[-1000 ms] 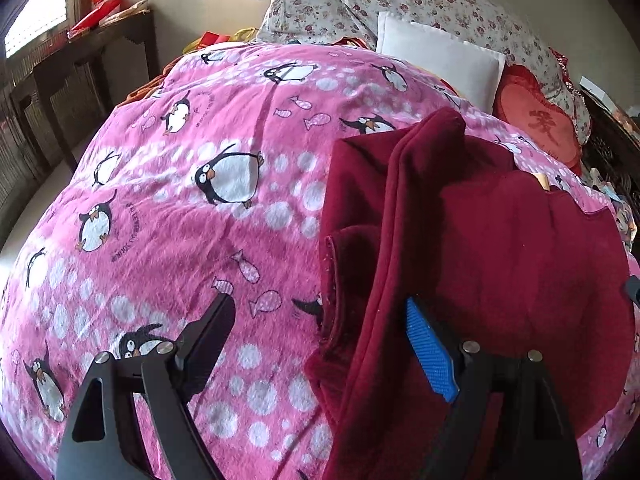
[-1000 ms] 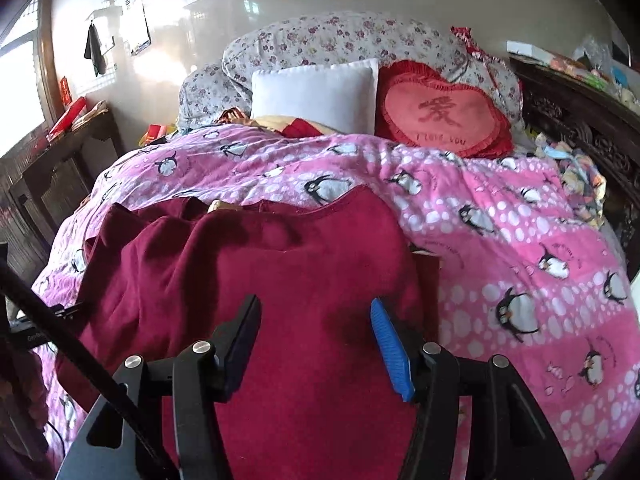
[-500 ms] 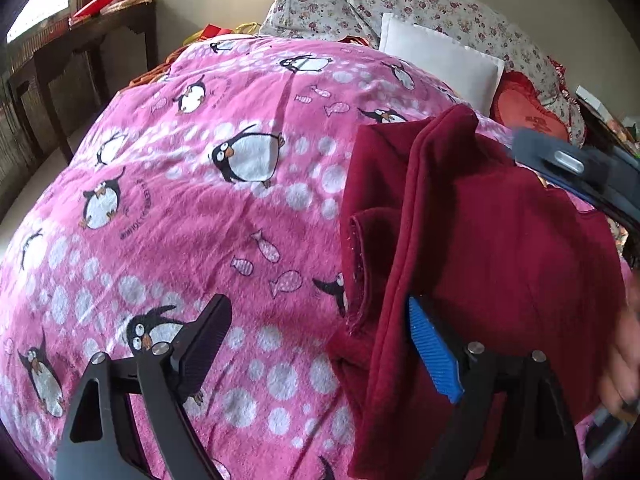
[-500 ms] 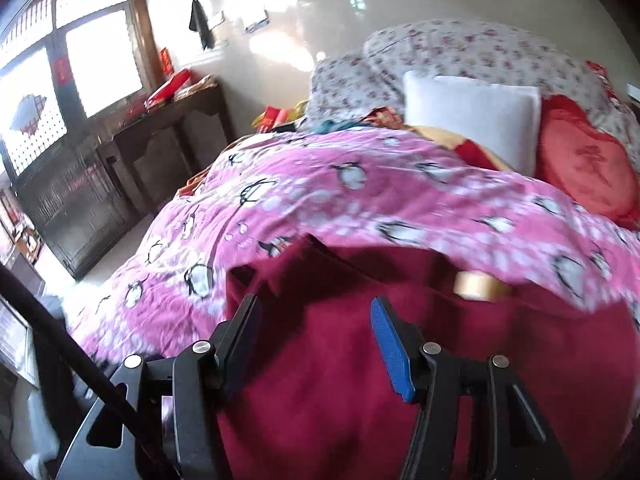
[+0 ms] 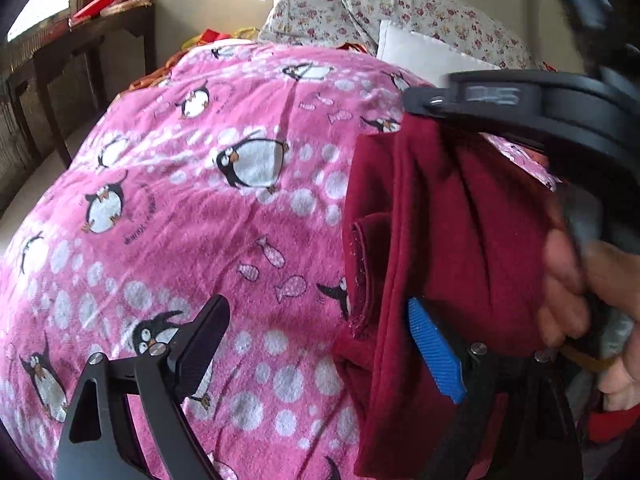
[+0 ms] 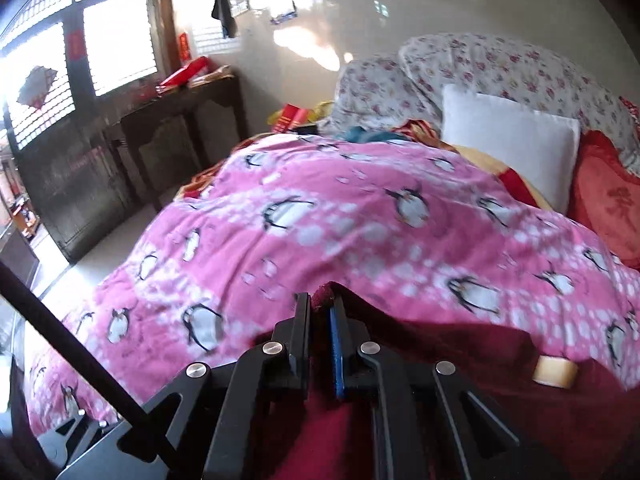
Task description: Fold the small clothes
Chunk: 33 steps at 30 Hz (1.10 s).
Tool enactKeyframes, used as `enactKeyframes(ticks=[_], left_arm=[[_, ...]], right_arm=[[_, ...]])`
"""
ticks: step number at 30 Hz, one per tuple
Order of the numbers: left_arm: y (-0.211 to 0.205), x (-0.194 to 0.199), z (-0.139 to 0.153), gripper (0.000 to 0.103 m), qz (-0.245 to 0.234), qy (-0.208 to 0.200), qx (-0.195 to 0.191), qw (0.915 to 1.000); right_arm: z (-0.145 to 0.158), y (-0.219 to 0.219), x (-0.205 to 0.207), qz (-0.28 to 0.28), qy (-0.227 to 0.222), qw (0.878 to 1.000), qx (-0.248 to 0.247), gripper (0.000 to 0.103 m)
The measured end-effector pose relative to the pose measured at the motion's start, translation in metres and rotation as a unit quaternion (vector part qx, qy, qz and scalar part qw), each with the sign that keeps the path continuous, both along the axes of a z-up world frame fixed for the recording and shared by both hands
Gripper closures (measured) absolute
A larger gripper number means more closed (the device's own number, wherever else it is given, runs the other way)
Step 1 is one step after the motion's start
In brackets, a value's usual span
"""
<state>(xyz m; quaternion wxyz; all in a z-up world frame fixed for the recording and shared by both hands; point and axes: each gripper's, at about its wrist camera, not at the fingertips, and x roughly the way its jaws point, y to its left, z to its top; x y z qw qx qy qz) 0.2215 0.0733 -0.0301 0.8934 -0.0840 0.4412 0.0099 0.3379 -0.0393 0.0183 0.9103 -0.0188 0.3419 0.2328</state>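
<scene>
A dark red garment (image 5: 460, 240) lies on a pink penguin blanket (image 5: 200, 200), folded partly over itself. My left gripper (image 5: 320, 344) is open at the garment's near left edge, its blue pad against the cloth. My right gripper (image 6: 320, 312) is shut on the garment's far corner (image 6: 324, 294). It also shows in the left wrist view (image 5: 500, 100) as a black finger over that corner, with the person's hand (image 5: 580, 288) behind. In the right wrist view the garment (image 6: 480, 380) spreads below the fingers.
A yellow tape roll (image 6: 554, 370) rests on the garment. A white pillow (image 6: 508, 148), floral pillows (image 6: 500, 68) and a red cushion (image 6: 608, 196) are at the bed's head. A dark wooden table (image 6: 180, 128) stands beside the bed by the window.
My right gripper swung left across the garment and shut on its far left corner. My left gripper stayed open at the near edge, shifting slightly closer.
</scene>
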Motion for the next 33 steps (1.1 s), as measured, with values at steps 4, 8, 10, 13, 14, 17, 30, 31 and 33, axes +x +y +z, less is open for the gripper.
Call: enactKeyframes(ticks=[4,8,10,13,14,17,30,31,33], left_arm=[[-0.002,0.003,-0.005,0.013,-0.003,0.01,0.001,0.9999],[0.002,0.001,-0.002,0.014,-0.002,0.006,-0.008,0.9999],[0.003,-0.003,0.002,0.014,0.002,-0.004,-0.005,1.0],[-0.001,-0.004,0.003,0.014,-0.002,-0.002,0.004,1.0],[-0.003,-0.003,0.002,0.014,-0.004,0.001,0.005,1.0],[-0.011,-0.001,-0.003,0.013,-0.005,0.006,0.019,0.9998],[-0.018,0.004,-0.009,0.01,-0.003,0.008,0.04,0.9992],[-0.017,0.005,-0.01,0.01,-0.003,0.008,0.041,0.9991],[-0.016,0.005,-0.01,0.01,-0.001,0.009,0.037,0.9993]], right_arm=[[-0.023,-0.004,0.02,-0.016,0.045,0.999,0.026,0.092],[-0.002,-0.035,-0.008,-0.015,0.04,0.998,0.056,0.045],[0.015,-0.067,-0.039,-0.036,0.005,0.999,0.036,0.039],[0.027,-0.117,-0.063,-0.113,-0.031,0.992,-0.038,0.039],[0.029,-0.134,-0.068,-0.148,-0.041,0.986,-0.061,0.038],[0.02,-0.192,-0.068,-0.27,-0.043,0.949,-0.156,0.021],[-0.038,-0.245,-0.037,-0.293,0.045,0.941,-0.164,0.095],[-0.03,-0.245,-0.041,-0.3,0.036,0.94,-0.156,0.092],[-0.015,-0.252,-0.056,-0.319,0.023,0.938,-0.131,0.067]])
